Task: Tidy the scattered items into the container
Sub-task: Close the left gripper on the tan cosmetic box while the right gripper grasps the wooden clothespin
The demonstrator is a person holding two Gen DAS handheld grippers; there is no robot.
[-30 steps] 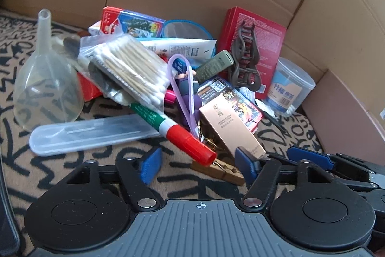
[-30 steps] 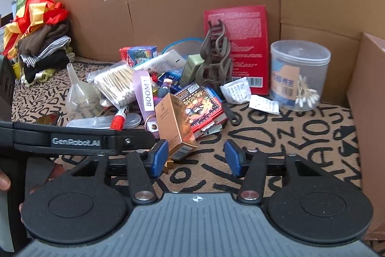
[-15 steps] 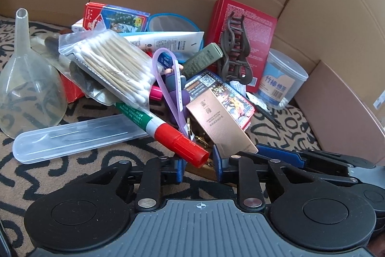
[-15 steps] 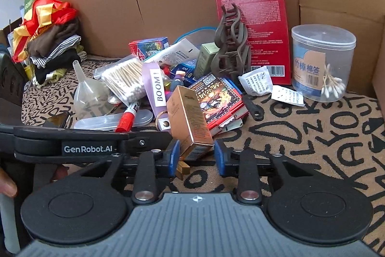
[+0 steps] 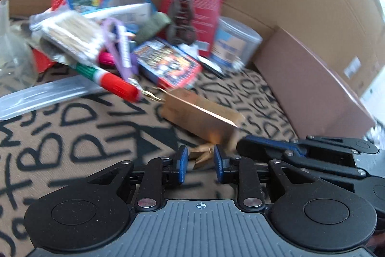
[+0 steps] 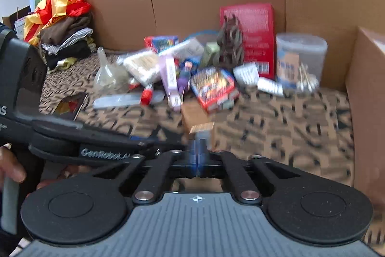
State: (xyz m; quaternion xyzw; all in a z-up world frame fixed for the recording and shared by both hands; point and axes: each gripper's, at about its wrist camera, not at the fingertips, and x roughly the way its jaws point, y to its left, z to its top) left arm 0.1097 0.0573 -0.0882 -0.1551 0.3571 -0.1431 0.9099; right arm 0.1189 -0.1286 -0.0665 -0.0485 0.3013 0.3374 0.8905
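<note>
gold box point(image 5: 202, 117): lies on the patterned mat, just clear of the pile, its near end at the right gripper point(image 6: 197, 153), jaws clenched; whether they pinch it is too blurred to tell. wooden clothespin point(image 5: 202, 155): between the left gripper point(image 5: 198, 161) jaws, now opening slightly. container not identifiable; pile point(image 6: 192, 69) at the cardboard wall unsorted.

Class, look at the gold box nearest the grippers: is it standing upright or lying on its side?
Lying on its side. In the left wrist view the gold box stretches lengthwise across the patterned mat, one long face turned up.
</note>
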